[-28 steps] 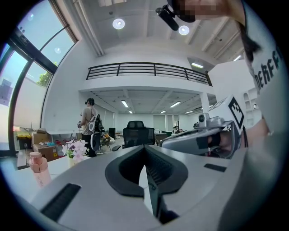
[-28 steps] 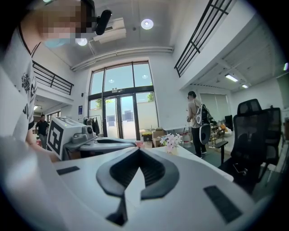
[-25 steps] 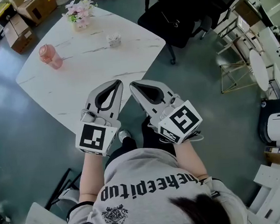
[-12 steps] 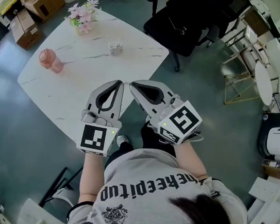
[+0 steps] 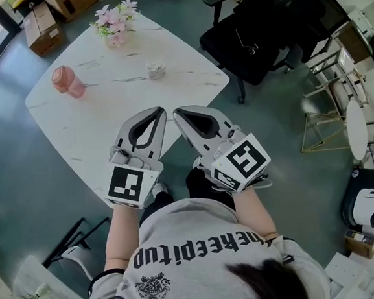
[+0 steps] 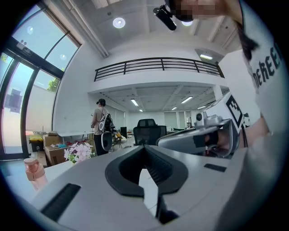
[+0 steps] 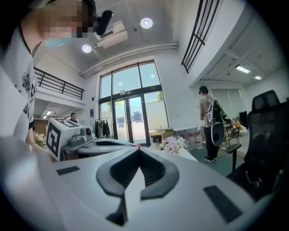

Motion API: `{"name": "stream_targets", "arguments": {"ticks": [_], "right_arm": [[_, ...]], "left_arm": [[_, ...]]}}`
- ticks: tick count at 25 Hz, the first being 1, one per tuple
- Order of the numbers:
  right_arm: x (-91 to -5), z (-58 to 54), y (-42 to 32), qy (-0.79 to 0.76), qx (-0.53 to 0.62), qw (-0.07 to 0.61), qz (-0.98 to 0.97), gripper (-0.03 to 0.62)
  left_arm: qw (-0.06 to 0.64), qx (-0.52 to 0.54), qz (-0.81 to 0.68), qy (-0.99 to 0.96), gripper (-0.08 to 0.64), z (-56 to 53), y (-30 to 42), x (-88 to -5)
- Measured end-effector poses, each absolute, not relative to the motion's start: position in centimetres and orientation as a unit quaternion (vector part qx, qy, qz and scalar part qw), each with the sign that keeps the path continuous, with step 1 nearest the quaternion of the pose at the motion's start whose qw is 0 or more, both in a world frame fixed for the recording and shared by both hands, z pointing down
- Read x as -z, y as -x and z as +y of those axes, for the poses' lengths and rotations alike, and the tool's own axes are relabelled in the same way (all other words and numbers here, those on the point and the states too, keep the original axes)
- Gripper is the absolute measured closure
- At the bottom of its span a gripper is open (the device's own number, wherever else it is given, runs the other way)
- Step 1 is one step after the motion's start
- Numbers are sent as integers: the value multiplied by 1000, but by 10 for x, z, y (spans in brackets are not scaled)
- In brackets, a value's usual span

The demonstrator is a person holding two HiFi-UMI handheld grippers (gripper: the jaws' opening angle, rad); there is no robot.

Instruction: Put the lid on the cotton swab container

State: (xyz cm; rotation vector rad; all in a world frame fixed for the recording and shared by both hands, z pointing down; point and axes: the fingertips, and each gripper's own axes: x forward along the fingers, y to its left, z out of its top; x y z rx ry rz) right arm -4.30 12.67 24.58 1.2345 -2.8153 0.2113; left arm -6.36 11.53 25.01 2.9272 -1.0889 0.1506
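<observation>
A small pale cotton swab container (image 5: 156, 69) stands far off on the white marble table (image 5: 106, 113); I cannot make out its lid at this distance. Both grippers are held side by side in front of the person's body, over the table's near corner, well short of the container. The left gripper (image 5: 159, 109) is shut with nothing between its jaws, its tips meeting in its own view (image 6: 145, 147). Just to its right, the right gripper (image 5: 176, 112) is also shut and empty (image 7: 137, 150).
A pink bottle (image 5: 67, 81) and a pot of flowers (image 5: 115, 20) stand at the table's far side. A black office chair (image 5: 255, 35) is beyond the right corner, cardboard boxes (image 5: 43, 25) beyond the left. Another person (image 6: 100, 124) stands farther back in the room.
The head view has shifted: the table and container sit slightly lower and more to the right in the picture. Both grippers keep the same pose, still shut.
</observation>
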Motion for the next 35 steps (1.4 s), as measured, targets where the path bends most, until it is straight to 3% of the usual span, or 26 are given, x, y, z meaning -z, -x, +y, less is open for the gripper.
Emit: {"name": "stream_targets", "arguments": {"ticks": [35], "right_arm": [[-252, 72, -43, -287, -70, 26, -955, 581]], "left_arm": [[12, -48, -466, -884, 545, 66, -17, -253]]}}
